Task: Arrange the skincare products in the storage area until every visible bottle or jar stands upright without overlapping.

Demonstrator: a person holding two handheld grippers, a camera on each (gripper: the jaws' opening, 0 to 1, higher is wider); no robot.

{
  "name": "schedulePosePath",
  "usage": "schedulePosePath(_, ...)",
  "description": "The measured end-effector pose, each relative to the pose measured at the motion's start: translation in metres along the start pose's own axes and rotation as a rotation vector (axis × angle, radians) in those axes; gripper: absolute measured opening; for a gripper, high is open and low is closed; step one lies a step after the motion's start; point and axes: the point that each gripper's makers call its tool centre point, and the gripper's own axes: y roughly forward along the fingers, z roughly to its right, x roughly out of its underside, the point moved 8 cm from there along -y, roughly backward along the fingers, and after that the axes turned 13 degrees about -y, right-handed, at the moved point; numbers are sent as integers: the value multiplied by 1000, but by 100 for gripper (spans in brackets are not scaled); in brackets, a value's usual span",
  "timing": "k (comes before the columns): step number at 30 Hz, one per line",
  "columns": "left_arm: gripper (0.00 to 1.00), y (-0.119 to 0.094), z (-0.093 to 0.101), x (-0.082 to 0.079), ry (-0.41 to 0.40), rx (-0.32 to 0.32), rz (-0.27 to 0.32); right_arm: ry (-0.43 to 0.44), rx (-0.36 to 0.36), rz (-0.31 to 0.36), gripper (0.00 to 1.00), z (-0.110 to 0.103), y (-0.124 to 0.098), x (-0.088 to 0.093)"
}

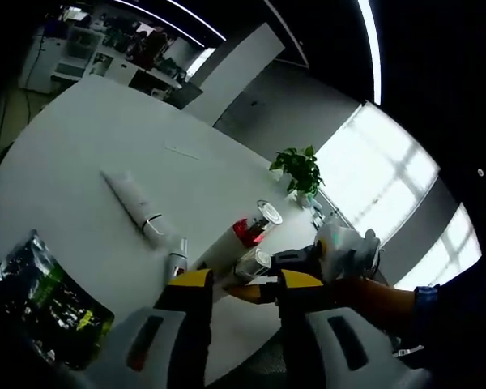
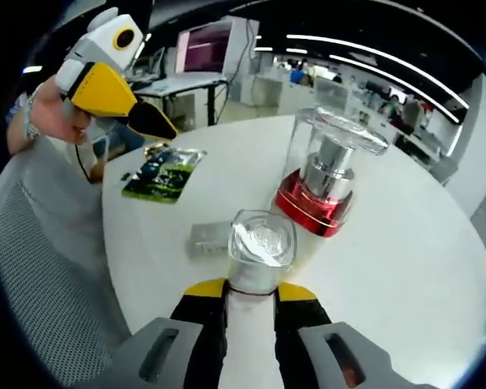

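the white bottle with the clear faceted cap [image 2: 261, 251] sits between the right gripper [image 2: 249, 301]'s yellow-tipped jaws, which close on its body just below the cap. it looks rigid, smooth plastic with a glossy cap, so probably light but slippery; holding the body under the cap seems sound, as the cap's shoulder would stop it sliding through. just beyond it stands the red-based bottle with a tall clear cover [image 2: 324, 182], upright on the white table [image 2: 405, 275]; that cover looks hard and brittle, a knock could topple it. a small silver-grey box [image 2: 204, 237] lies beside the gripped bottle. in the left gripper view a white tube [image 1: 134, 203] lies flat, soft-looking, best taken mid-body. a dark foil packet [image 1: 49, 304] lies nearer the edge. the left gripper [image 1: 241, 288] hangs with jaws apart, empty.
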Motion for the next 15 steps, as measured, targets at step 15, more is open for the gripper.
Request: schedulePosePath(15,25,1,-1,2,-14,-7,-13,-63,-27,11,15,-2,-1,2)
